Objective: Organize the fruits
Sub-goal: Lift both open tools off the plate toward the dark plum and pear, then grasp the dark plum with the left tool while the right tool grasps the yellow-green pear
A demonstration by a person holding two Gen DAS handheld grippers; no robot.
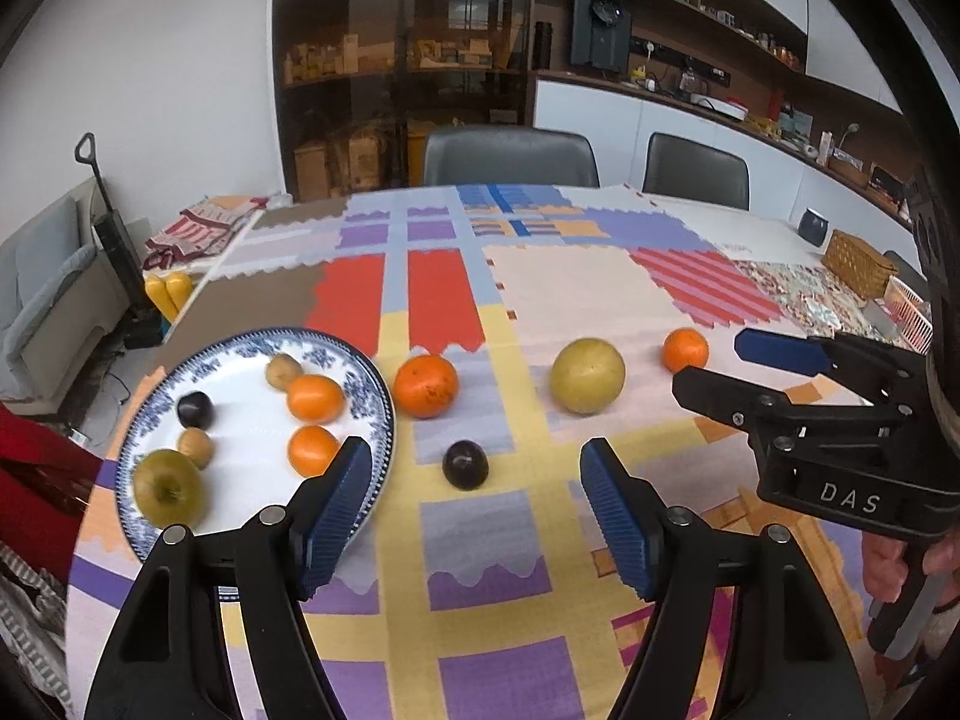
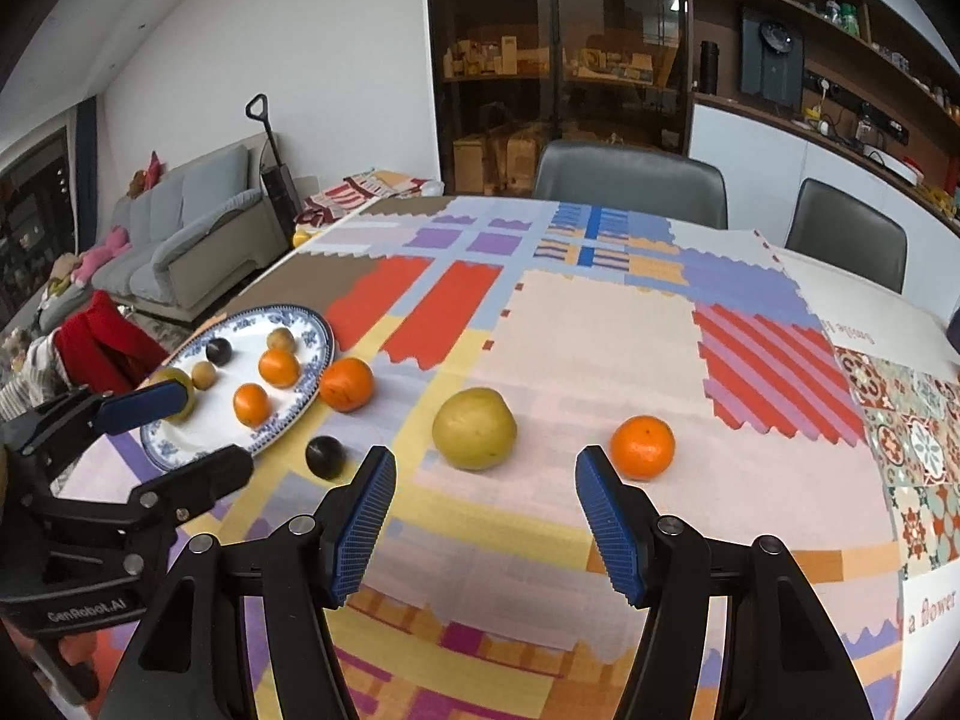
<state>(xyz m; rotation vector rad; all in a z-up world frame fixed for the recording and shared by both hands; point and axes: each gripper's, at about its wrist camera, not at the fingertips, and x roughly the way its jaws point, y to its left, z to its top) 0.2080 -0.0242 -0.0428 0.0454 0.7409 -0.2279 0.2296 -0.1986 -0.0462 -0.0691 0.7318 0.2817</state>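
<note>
Patchwork tablecloth (image 1: pixel 600 300) carries a half-filled plate (image 1: pixel 252 354) at near left; four fruits lie loose to its right.
Both the left gripper (image 1: pixel 474 474) and right gripper (image 2: pixel 486 480) gape wide and empty. Likely next: the left one closes on the dark plum (image 1: pixel 465 464) just ahead and carries it left onto the plate.

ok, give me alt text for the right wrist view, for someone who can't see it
The open right tool hangs over a patchwork tablecloth, with a large yellow-green round fruit just ahead and a small orange mandarin to its right. Farther left, a blue-and-white patterned plate holds six fruits; a bigger orange and a dark plum lie beside it.
</note>
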